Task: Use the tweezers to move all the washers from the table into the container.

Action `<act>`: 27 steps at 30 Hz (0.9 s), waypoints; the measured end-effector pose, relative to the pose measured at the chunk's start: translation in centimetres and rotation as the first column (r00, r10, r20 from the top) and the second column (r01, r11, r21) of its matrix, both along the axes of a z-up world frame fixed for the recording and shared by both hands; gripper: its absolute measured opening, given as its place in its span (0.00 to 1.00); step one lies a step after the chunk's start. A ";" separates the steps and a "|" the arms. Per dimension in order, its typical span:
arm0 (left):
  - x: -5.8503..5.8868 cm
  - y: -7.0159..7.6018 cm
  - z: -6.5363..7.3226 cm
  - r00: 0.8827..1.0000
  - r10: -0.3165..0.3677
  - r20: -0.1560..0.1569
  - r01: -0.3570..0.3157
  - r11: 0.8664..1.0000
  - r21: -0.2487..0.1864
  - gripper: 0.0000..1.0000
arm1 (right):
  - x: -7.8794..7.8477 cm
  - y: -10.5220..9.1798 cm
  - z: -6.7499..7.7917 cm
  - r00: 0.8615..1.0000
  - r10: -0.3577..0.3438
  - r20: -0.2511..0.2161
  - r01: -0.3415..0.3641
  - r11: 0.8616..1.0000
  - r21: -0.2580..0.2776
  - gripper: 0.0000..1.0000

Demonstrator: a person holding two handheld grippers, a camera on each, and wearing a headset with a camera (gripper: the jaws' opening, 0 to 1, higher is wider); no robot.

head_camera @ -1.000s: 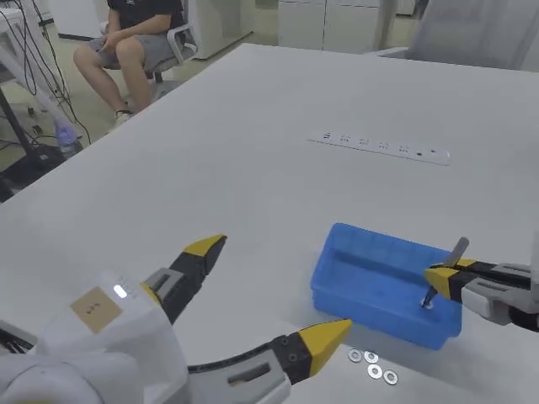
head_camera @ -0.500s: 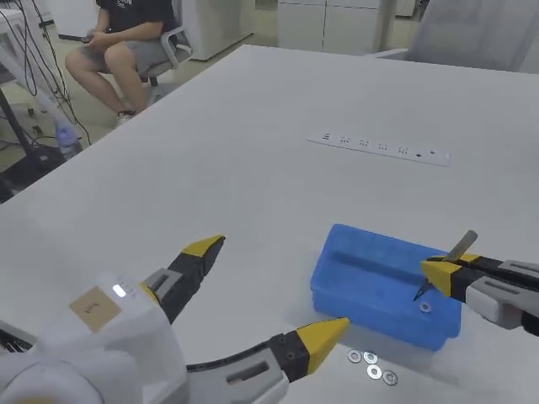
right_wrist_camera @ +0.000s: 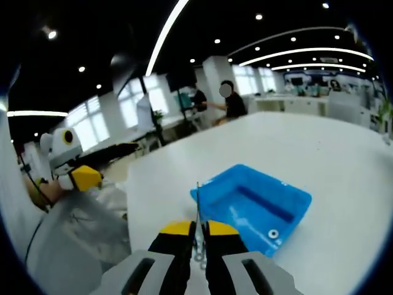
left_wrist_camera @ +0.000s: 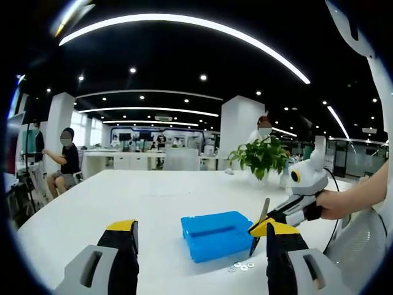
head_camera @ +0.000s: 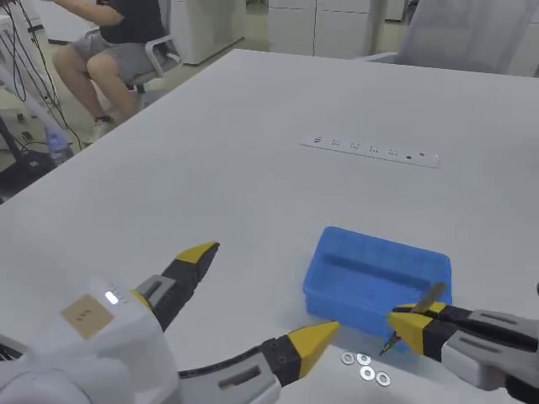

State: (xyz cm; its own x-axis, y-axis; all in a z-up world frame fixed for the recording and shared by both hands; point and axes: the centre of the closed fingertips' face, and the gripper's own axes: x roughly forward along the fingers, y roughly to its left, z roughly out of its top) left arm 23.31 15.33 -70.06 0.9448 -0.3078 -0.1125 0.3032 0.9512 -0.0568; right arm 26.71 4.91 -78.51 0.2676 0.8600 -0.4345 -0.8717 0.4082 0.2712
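Tweezers [head_camera: 431, 296] left container [head_camera: 354, 307], now near table washers [head_camera: 365, 369].

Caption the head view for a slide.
Right claw holds tweezers by the washers beside the blue bin; left claw open.

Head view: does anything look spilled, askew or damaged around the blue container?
Nothing stands out. The blue container sits level on the table, one washer inside, four washers in a tidy cluster beside it, and the right tongs grip the tweezers normally.
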 end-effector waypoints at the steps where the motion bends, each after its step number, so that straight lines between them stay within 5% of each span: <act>1: 0.0 0.0 0.0 1.000 -0.001 -0.003 0.001 1.000 0.000 0.87 | -0.1 -0.1 -0.3 1.000 -0.002 -0.004 0.002 1.000 -0.004 0.04; 8: 0.0 -0.2 -0.2 1.000 -0.009 -0.009 0.009 1.000 0.009 0.87 | -0.2 -0.5 -1.9 0.999 -0.008 -0.039 0.006 1.000 -0.029 0.04; 18: -0.1 -0.3 -0.3 1.000 -0.012 -0.015 0.012 1.000 0.018 0.86 | -0.3 -0.3 -2.1 1.000 0.015 -0.015 -0.016 0.999 -0.042 0.04; 23: -0.1 -0.2 -0.3 1.000 -0.011 -0.015 0.011 1.000 0.017 0.86 | -1.2 0.1 -2.0 0.996 0.069 0.052 -0.065 0.995 -0.072 0.04; 27: -0.1 -0.2 -0.4 1.000 -0.009 -0.021 0.009 1.000 0.024 0.85 | -1.8 0.4 -2.2 0.974 0.161 0.162 -0.136 0.978 -0.156 0.03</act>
